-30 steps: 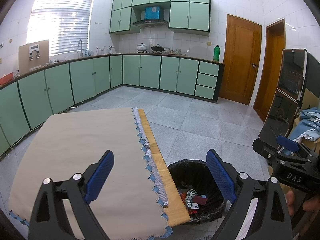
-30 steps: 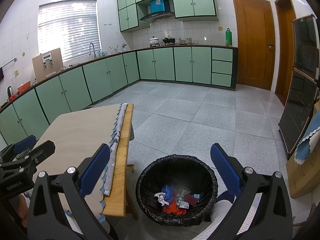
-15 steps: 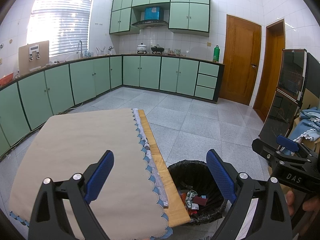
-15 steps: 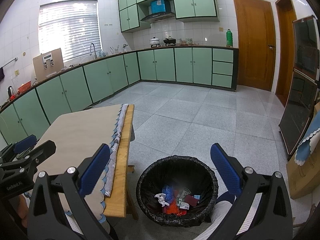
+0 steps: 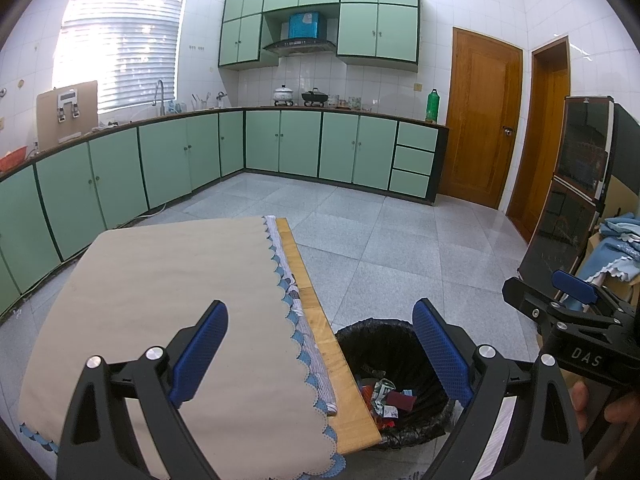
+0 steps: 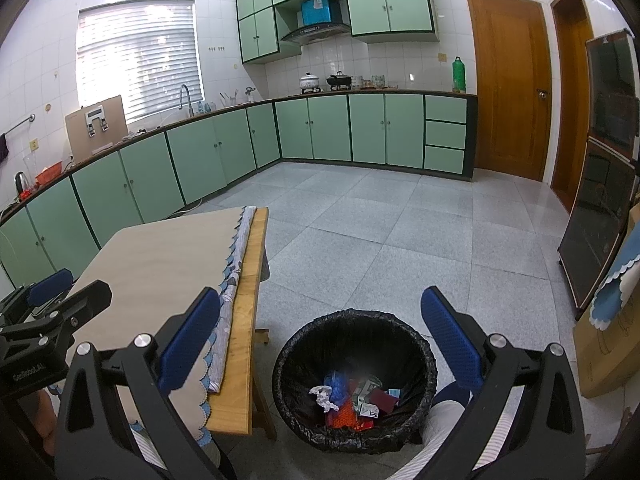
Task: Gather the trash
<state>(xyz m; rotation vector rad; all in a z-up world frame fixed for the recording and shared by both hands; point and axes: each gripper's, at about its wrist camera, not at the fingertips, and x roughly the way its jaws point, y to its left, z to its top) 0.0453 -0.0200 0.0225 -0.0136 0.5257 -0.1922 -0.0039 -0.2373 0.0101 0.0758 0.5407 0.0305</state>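
Trash [image 6: 352, 398] all in the bin [image 6: 416, 344], on the floor just beside the table [image 6: 244, 360] edge. Nothing loose visible on the cloth [image 5: 160, 288] or on the floor tiles. Task looks about done, judging from that.

Bin contents, right wrist view: crumpled white paper [image 6: 325, 397], blue wrapper [image 6: 336, 385], orange-red mesh or foil piece [image 6: 345, 414], dark red flat card or packet [image 6: 385, 399], a few small printed scraps. Pile shallow, only covering the bottom, plenty of room left. Black liner [image 5: 360, 330] folded over the rim. Same pile seen partly in the left wrist view, the near part hidden behind the table corner.

Handling guess: all light, soft, crushable stuff. Paper ball compresses easily, pinch across its middle. Wrappers thin and slippery, better pinched at a crease or bunched edge. Flat card hardest, needs an edge lifted first. Nothing fragile seen.

Left gripper [image 5: 320, 354] wide apart, empty, hovering above the table edge and the bin. Right gripper [image 6: 318, 342] also spread wide, nothing between the pads [image 6: 188, 340], held above the bin. Each gripper visible at the edge of the other's view, held by a hand [image 5: 596, 404].

Cloth covers most of the table, scalloped blue trim, bare wood strip along the bin side.
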